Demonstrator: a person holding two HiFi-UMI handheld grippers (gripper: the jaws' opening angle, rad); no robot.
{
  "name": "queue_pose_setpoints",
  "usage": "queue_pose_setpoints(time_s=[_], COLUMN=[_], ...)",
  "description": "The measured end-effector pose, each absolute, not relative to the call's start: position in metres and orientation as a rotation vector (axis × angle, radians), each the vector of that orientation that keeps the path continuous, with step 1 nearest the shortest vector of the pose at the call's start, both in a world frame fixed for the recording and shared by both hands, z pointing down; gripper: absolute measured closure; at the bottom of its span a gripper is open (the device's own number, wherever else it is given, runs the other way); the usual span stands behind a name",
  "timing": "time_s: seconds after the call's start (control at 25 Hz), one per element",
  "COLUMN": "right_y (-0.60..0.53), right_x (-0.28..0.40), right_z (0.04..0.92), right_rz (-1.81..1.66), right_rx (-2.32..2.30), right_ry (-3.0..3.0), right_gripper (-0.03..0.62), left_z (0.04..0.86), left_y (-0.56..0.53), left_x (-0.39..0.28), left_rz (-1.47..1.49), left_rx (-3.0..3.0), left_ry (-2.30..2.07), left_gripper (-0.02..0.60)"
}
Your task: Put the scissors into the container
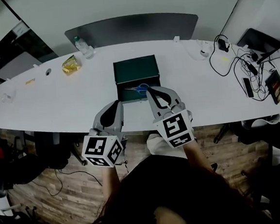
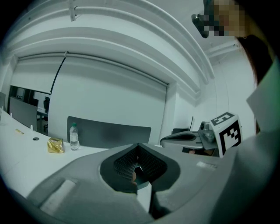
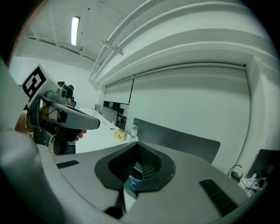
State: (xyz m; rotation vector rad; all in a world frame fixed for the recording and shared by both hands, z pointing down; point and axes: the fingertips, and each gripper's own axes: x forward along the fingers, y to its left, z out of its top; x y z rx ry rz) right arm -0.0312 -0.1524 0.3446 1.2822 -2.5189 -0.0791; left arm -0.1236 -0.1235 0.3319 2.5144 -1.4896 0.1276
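Note:
The container is a dark green box on the white table, with its lid standing open. Blue-handled scissors lie inside it. Both grippers hover just in front of the box, at the table's near edge. My left gripper is shut and empty, a little left of the box. My right gripper is also shut with nothing in it, its tips close to the scissors. In the right gripper view the jaws meet, and the blue scissors handle shows below them. In the left gripper view the tips touch too.
A water bottle and a gold packet stand at the table's back left. Cables and devices crowd the right end. A dark chair back rises behind the table.

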Motion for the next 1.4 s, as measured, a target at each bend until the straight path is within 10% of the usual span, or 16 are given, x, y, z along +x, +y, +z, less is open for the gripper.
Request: queue_pose_setpoints(time_s=[1.4], right_y=[-0.05], right_x=[-0.004], right_z=[0.329], right_rz=[-0.11], right_rx=[1.304], right_ry=[-2.549], right_gripper=[0.586], left_z=[0.316], left_y=[-0.037], left_x=[-0.092], left_rz=[0.082], left_rx=[2.58], left_ry=[-1.509], left_gripper=[0.569])
